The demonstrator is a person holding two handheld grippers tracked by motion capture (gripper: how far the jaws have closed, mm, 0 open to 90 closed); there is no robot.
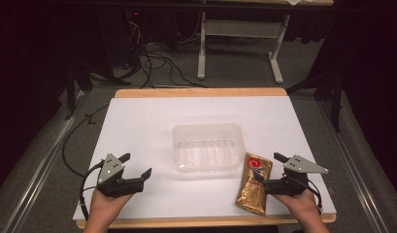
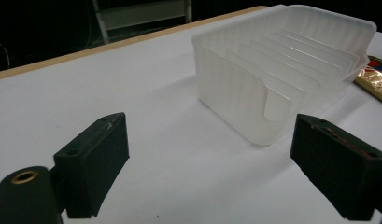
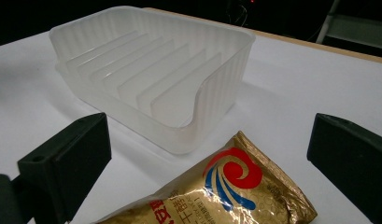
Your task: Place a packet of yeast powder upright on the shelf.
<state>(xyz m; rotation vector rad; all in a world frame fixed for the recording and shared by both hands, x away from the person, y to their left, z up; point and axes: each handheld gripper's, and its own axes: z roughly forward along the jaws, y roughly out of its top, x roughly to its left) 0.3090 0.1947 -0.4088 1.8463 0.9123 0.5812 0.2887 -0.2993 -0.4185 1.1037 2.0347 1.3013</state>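
High view: a clear plastic tray point(image 1: 207, 146) is set mid-counter point(image 1: 138, 121), with a gold packet point(image 1: 255, 184) lying just beside its right end. The left gripper point(image 1: 136, 165) and right gripper point(image 1: 270, 171) are held with fingers apart, the right's on either side of the packet.

White-topped counter point(image 1: 138, 121) with wood edge. On it: clear ribbed plastic tray point(image 1: 207, 146) at centre, gold foil packet point(image 1: 255, 183) just right of it, near front edge.

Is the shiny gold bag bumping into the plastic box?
Apart. The right gripper view shows white table between the gold bag and the plastic box.
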